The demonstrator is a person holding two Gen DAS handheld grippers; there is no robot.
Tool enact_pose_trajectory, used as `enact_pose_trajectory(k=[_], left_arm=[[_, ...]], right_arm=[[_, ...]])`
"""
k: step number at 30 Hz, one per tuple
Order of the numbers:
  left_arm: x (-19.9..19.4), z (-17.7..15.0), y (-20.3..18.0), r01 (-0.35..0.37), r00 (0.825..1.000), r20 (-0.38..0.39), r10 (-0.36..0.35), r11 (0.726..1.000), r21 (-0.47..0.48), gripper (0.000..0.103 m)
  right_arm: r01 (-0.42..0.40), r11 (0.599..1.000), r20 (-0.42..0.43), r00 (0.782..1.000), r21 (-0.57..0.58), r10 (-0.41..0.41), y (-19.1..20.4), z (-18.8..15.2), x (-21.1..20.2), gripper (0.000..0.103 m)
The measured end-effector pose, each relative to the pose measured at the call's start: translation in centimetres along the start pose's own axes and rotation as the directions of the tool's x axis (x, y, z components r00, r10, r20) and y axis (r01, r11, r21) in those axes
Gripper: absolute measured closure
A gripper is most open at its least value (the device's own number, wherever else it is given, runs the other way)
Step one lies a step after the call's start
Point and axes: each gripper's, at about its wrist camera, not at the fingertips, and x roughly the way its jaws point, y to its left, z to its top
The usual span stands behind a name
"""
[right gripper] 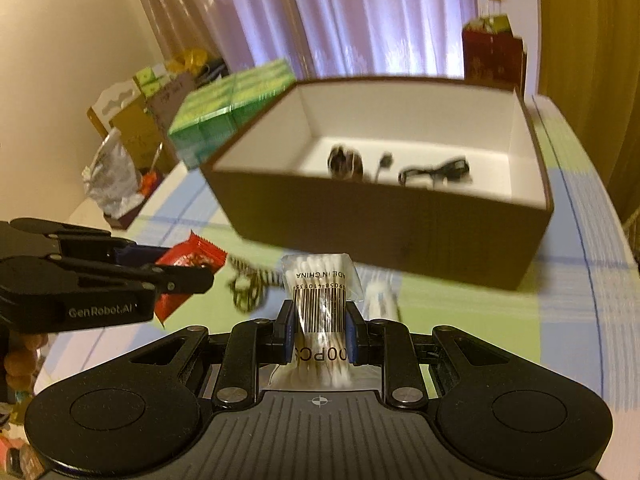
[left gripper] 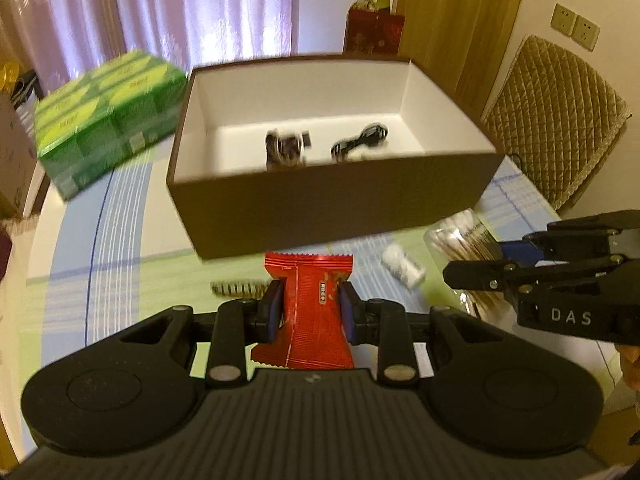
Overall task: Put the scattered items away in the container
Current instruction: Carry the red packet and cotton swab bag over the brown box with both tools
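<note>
Left gripper [left gripper: 311, 307] grips the sachet [left gripper: 316, 320]; right gripper [right gripper: 320, 328] grips the swabs [right gripper: 319, 312]. Clear the box [left gripper: 332, 208] wall at frame centre before releasing.

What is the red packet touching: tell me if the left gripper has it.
Touching. The left wrist view shows the left gripper with both pads pressed against the red packet, pinching its middle.

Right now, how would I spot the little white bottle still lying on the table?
Find the big brown box with white inside walls in the middle of the table. On the striped cloth just in front of its right corner lies the small white bottle, on its side. Unlike the red packet and the bag of cotton swabs, no gripper holds it.
</note>
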Motion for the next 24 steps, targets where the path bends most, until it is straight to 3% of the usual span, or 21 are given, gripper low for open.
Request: enact_pose_trajectory(k=[12, 16, 24], left_arm=[[3.1, 10.4, 1.4, -0.029, 0.993, 0.115, 0.019, 0.996, 0.081, 0.078], [5.7, 13.2, 2.2, -0.033, 0.993, 0.112, 0.022, 0.994, 0.103, 0.078], [12.1, 17.0, 3.9, -0.042, 0.998, 0.054, 0.035, 0.989, 0.141, 0.078]], right_arm=[[0.060, 0.998, 0.146, 0.988, -0.001, -0.060, -3.1, 9.4, 2.0, 0.076], [0.080, 0.997, 0.149, 0.985, 0.014, -0.081, -4.4, 12.0, 4.3, 0.076], [0.095, 0.993, 0.080, 0.992, 0.070, -0.100, -7.1, 15.2, 10.6, 0.076]])
